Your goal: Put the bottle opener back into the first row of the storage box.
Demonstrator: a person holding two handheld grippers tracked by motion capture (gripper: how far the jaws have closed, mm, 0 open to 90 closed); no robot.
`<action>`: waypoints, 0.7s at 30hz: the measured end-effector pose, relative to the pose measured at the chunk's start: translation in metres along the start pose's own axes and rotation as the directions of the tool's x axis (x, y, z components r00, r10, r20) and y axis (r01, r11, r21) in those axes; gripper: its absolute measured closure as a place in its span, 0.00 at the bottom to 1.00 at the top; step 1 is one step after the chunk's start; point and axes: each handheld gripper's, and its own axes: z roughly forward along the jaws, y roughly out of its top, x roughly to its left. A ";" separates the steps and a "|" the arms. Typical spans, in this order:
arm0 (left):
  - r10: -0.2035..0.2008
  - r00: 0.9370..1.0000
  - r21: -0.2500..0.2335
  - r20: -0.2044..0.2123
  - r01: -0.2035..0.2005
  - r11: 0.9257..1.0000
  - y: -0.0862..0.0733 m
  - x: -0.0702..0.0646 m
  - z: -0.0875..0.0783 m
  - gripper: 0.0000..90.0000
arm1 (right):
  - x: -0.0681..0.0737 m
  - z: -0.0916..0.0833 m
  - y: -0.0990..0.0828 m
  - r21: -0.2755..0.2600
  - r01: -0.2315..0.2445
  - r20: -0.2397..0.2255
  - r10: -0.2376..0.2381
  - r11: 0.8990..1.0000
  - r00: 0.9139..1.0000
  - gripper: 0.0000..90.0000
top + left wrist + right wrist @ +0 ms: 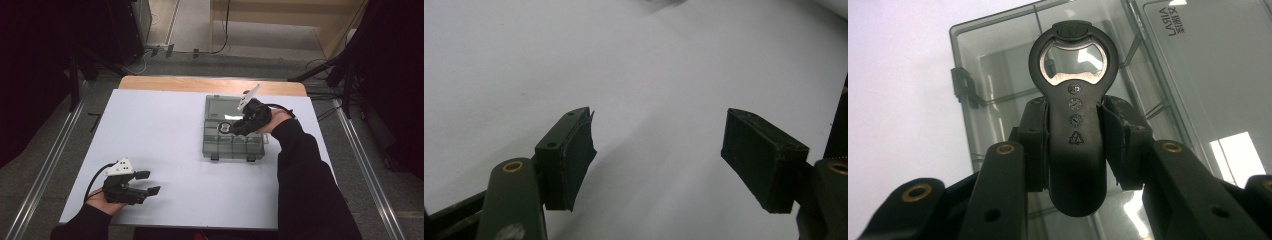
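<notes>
The right gripper hung over the translucent grey organiser box, which sat open on the white table toward the table's right half. Its jaws were clamped on the handle of a black bottle opener, one pad on each side of the handle. In the right gripper view the opener pointed away from the camera, metal-lined head up and out beyond the jaw tips, handle end hanging below them. Four small moulded marks ran down the handle's face (a recycling triangle lowest). Behind the opener lay the box's compartments, divided by thin clear walls; the open lid lay flat on the right of that view, with a printed label near its top edge. A latch stuck out from the box's left wall.

In the high view the opener's head showed as a small pale ring just over the middle row of compartments; whether it touched the box floor I could not tell. The person's right sleeve reached in from the lower right.

The left gripper rested near the table's front left corner, well apart from the box. Its jaws stood wide apart with nothing between them; in the left gripper view both pads sat over bare white tabletop.
</notes>
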 end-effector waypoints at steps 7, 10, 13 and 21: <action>-0.001 1.000 -0.004 0.002 0.001 1.000 0.000 0.000 0.000 0.31 | -0.012 0.009 0.001 0.012 -0.016 -0.013 0.016 1.000 1.000 0.73; 0.002 1.000 0.000 0.002 -0.002 1.000 0.000 0.000 0.000 0.31 | -0.017 0.018 0.002 0.018 -0.020 -0.017 0.020 1.000 1.000 0.73; 0.002 1.000 0.000 0.000 -0.002 1.000 0.000 0.000 0.000 0.31 | -0.019 0.024 0.003 0.012 -0.016 -0.022 0.017 1.000 1.000 0.73; 0.000 1.000 -0.003 0.000 0.000 1.000 0.000 0.001 0.000 0.31 | -0.023 0.030 0.005 0.031 -0.021 -0.022 0.021 0.999 1.000 0.72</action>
